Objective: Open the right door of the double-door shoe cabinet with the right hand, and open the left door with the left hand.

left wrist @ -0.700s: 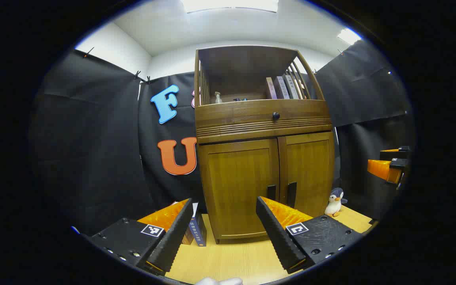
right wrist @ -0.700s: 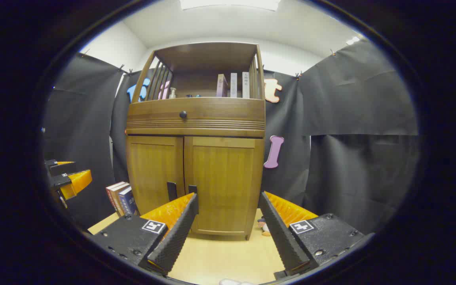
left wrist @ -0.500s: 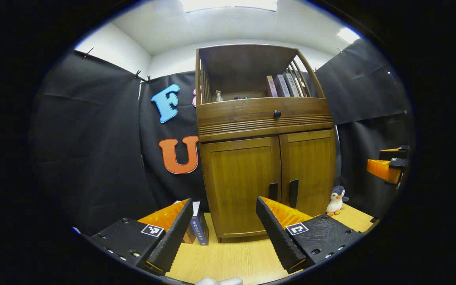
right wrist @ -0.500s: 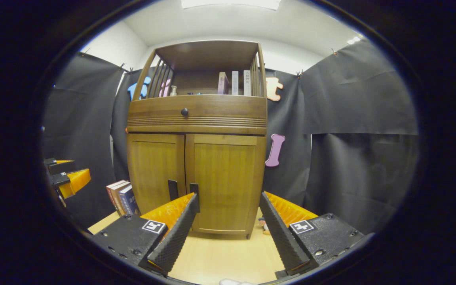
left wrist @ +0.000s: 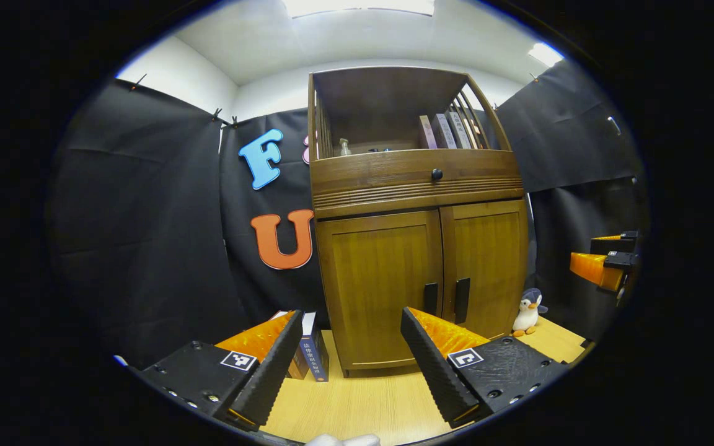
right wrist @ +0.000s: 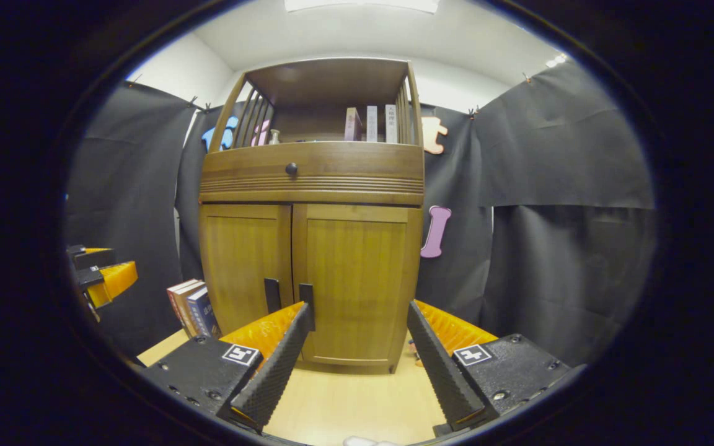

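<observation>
My left tongs [left wrist: 352, 347] stand wide open, nothing between the fingers, held short of the shoe cabinet [left wrist: 416, 186] and touching none of it; my right tongs [right wrist: 360, 344] stand likewise open and empty, also clear of the wood. The cabinet stands upright on the pale wooden surface [left wrist: 363, 402] against the black cloth wall; both doors are shut and flush. In the left gripper view the left door [left wrist: 379, 285] fills the space just beyond my fingers, its dark handle [left wrist: 431, 298] beside the centre seam; the right door [right wrist: 354, 279] lies ahead in the right gripper view, its handle [right wrist: 307, 296] just above my left finger's tip in that view. Above the doors sits a drawer with a round dark knob [left wrist: 436, 174]; over it an open shelf holds several upright books [left wrist: 444, 131] and a small bottle [left wrist: 344, 147]. A few more books [left wrist: 312, 356] stand on the surface at the cabinet's left side; a small penguin toy [left wrist: 525, 314] stands by its right. My right tongs also appear at the far edge of the left gripper view [left wrist: 605, 263], well apart from the cabinet.
</observation>
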`<state>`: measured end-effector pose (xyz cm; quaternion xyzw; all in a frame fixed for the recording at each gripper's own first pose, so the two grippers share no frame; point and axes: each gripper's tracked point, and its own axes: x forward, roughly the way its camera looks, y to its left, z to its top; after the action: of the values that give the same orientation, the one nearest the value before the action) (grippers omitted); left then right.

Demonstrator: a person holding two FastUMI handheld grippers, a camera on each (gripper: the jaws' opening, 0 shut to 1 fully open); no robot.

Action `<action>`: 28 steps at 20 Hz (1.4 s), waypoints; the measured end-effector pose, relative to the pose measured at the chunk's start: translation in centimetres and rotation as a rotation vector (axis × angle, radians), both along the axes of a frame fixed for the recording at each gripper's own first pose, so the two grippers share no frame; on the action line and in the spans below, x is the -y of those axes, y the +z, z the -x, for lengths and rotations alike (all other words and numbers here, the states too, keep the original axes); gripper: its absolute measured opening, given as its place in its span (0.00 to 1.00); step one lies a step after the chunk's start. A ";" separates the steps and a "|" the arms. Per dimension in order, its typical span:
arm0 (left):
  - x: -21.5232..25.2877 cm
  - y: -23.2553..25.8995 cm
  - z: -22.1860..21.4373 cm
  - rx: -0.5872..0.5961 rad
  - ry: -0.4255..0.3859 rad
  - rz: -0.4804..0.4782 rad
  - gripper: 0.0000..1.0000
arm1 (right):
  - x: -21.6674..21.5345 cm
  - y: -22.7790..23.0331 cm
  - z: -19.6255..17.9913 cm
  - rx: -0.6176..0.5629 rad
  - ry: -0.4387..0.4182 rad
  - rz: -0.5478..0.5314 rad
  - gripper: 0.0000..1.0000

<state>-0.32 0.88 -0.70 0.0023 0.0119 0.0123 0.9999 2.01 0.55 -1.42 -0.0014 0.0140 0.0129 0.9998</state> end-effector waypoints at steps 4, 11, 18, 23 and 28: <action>-0.3 -0.1 0.1 -0.006 0.029 -0.001 0.96 | -0.2 -1.2 -2.3 -0.019 0.030 0.013 0.99; -0.5 0.2 0.8 -0.005 0.071 -0.010 0.96 | -1.7 -4.8 -7.6 -0.072 0.100 0.036 0.99; -1.7 -0.4 3.7 -0.032 0.179 -0.035 1.00 | -5.8 -8.0 -13.9 -0.144 0.218 0.024 1.00; -3.1 -1.4 5.7 -0.080 0.267 -0.026 0.96 | -8.0 -9.4 -19.6 -0.182 0.222 0.019 1.00; -4.2 -1.5 7.0 -0.098 0.315 -0.022 0.96 | -10.2 -11.3 -23.3 -0.236 0.235 0.038 0.93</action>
<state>-7.32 5.13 -2.23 0.0122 0.0609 0.1687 0.9837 25.36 10.72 -12.74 -0.0206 0.1311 0.1294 0.9827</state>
